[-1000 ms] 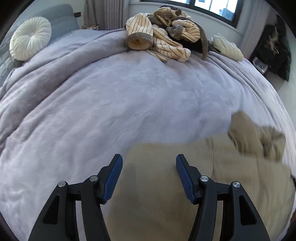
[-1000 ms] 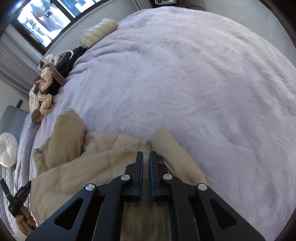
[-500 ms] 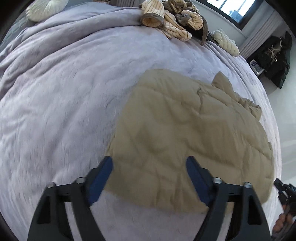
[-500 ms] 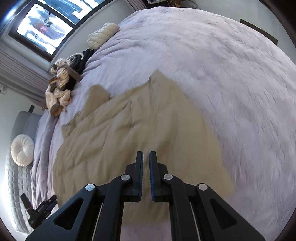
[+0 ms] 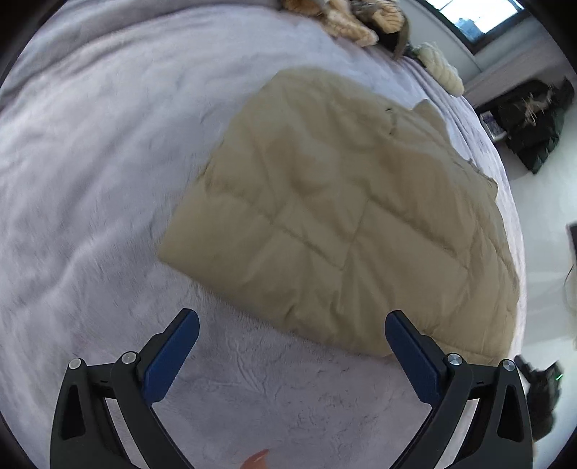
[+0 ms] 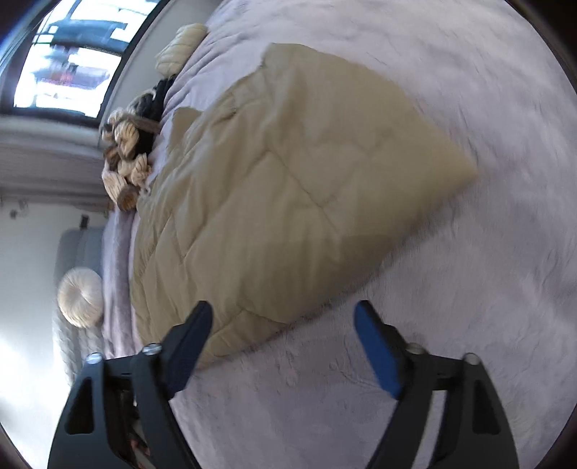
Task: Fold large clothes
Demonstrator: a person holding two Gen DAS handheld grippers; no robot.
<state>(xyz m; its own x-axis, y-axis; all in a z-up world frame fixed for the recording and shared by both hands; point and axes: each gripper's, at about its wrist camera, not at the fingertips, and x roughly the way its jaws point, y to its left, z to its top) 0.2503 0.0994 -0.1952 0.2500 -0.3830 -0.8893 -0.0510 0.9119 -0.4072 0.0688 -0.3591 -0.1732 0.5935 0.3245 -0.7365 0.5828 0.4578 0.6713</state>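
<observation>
Tan quilted coat [image 5: 335,216] — now released (flat)

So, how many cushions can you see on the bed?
2: a round white cushion at the head of the bed, and a long cream cushion at the far edge beside the clothes pile. Others may be hidden.

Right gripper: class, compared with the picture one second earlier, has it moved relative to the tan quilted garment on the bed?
Yes. The right gripper, opening and empty, has backed off the tan garment onto bare blanket.
</observation>
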